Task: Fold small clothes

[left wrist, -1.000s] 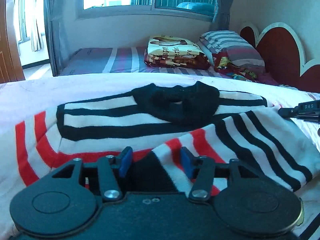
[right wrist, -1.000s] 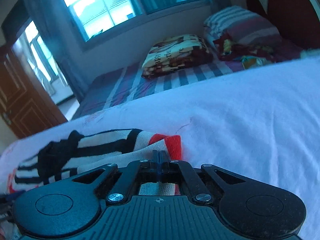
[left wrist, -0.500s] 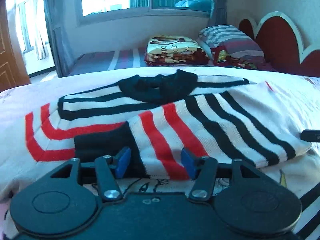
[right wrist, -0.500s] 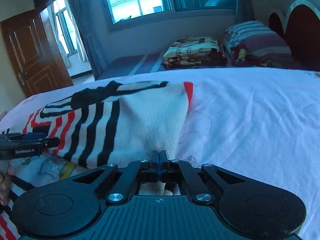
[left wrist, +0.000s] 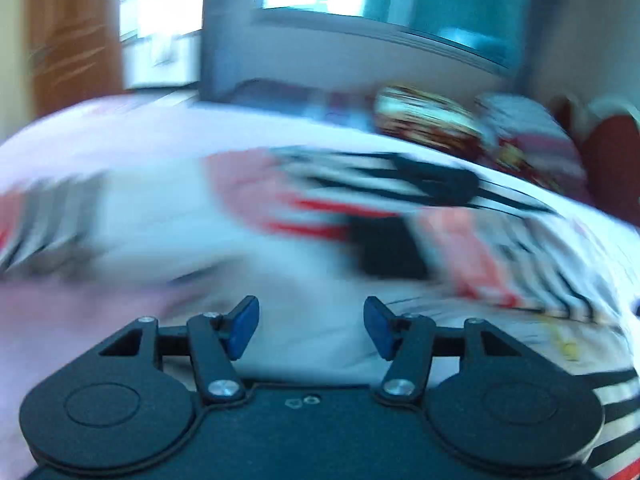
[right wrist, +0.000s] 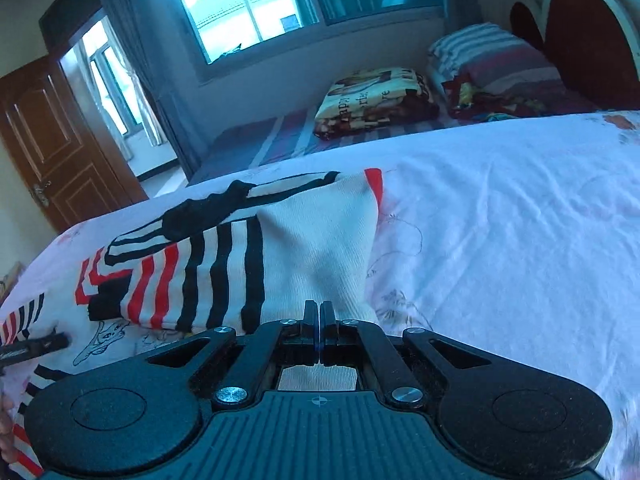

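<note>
The striped knit sweater (right wrist: 248, 256), soft, light and apt to sag, lay on the bed (right wrist: 500, 216), its white hem pinched in the closed right gripper (right wrist: 320, 330); the left gripper (left wrist: 311, 328) stood open, holding nothing.

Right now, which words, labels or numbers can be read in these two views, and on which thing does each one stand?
"appy" and "re": on the folded printed blanket on the far bed, partly readable; a middle line is too blurred.
White lettering on the left gripper at the frame edge: too small to read.
Left wrist view: motion-blurred, nothing readable.
Striped sweater: no text.
</note>
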`<state>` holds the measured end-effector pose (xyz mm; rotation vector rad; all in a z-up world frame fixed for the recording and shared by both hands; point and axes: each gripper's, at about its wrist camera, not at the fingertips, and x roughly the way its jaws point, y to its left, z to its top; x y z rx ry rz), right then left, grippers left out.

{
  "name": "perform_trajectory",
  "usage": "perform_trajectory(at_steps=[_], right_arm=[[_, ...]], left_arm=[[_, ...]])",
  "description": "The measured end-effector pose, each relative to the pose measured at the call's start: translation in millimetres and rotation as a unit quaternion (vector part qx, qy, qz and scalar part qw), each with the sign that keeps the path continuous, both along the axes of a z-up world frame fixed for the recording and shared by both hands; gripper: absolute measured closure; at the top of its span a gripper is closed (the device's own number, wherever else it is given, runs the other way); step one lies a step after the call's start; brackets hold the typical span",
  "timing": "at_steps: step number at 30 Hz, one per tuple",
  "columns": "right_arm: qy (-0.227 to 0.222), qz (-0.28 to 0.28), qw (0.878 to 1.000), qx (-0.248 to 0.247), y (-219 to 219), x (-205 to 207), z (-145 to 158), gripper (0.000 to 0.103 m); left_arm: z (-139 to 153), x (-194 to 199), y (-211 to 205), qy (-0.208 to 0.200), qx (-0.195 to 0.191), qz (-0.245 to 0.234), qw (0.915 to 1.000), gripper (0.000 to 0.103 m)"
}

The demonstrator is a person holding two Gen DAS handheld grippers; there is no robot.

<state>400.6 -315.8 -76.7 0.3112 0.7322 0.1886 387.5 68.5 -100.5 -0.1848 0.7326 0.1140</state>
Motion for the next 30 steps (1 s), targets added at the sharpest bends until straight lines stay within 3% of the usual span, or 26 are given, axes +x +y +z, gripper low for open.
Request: perform_trajectory(at_steps=[5,9,15,18,20,22,25,30], right_arm=[[0.019,-0.028,0.999,0.003,13.8,-19.2,-0.2,0.103],[0.041,-0.056,0.997,0.026,36.8,-23.5,-5.0,0.103],[0.055,-0.106,0.990,0.081,73.5,-10.9,-5.0,0.103],[0.055,-0.123,0.988,0.076,91.9,-3.5,-1.0,0.103],[0.057,-0.129,0.986,0.085,99.0,-0.3,1.0,0.103],[0.060,-0.134,0.986,0.085,104.1,1.4,2.1,0.103],[0.062,-0.137,0.986,0.076,108.1,0.1,3.0,0.103],[0.052,-0.136,0.988,0.050,101.7,-9.2,6.1,0.103]], left_arm=[[-8.9,-51.0,130.4,-0.003,-0.028,0.152,0.9879,0.059],[-9.5,-65.7,217.8,-0.037,-0.127,0.225,0.9654,0.059],[-18.5,-59.6,291.4,-0.080,-0.239,0.276,0.9278,0.059],[-22.0,-50.0,308.8,-0.089,-0.261,0.276,0.9209,0.060],[-24.3,-47.4,318.5,-0.094,-0.277,0.279,0.9145,0.066],[-25.8,-42.8,326.4,-0.088,-0.270,0.287,0.9150,0.093],[-27.3,-37.7,329.1,-0.089,-0.271,0.281,0.9161,0.098],[28.4,-34.6,300.7,-0.154,-0.230,0.230,0.9328,0.098]])
